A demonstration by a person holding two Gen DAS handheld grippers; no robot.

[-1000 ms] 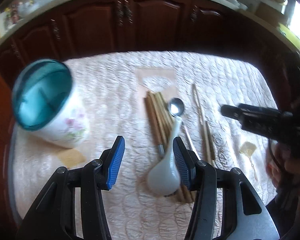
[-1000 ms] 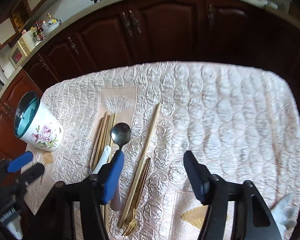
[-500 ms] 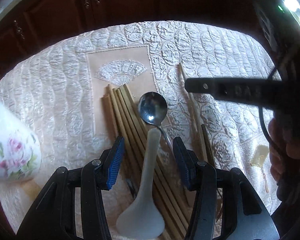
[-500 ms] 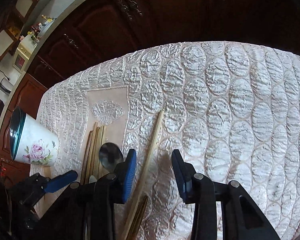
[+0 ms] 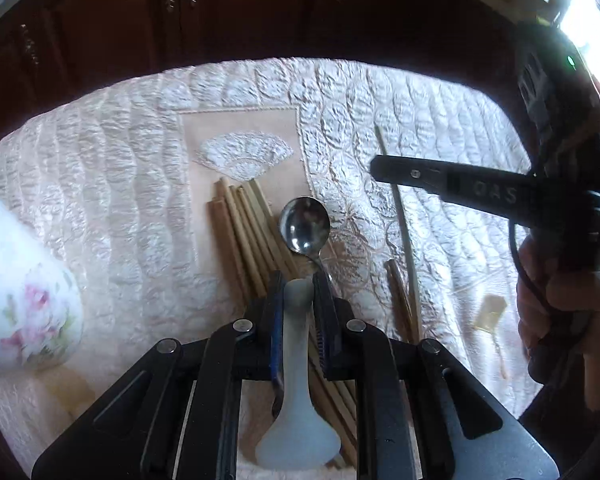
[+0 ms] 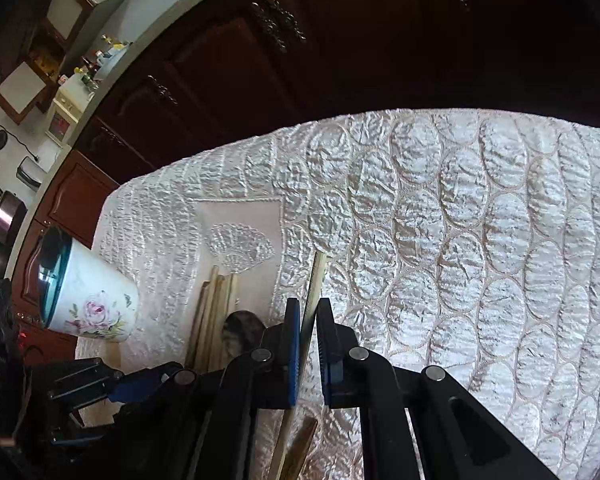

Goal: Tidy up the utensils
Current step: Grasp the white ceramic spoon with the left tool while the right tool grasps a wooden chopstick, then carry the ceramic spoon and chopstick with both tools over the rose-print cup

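Rightward, bare quilted cloth (image 6: 480,260) stretches open beyond the chopstick (image 6: 315,280).

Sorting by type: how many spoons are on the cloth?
2: a white ceramic spoon between the left tool's fingers, a metal spoon lying just beyond it. Others could hide beneath the tools.

On the quilted cloth (image 5: 120,184) that covers the bench, the bundle of sticks (image 5: 244,236) lies in the middle, with the metal spoon (image 5: 304,226) resting along its right edge and the ladle-shaped spoon (image 5: 296,364) lying on top of the sticks, nearer the onlooker. To the right of these lies a single long chopstick (image 6: 316,284), with a shorter utensil handle (image 5: 398,300) just beside it. The flowered cup (image 6: 88,300) stands well apart at the cloth's left edge, and cabinet doors (image 6: 228,80) run behind the bench.
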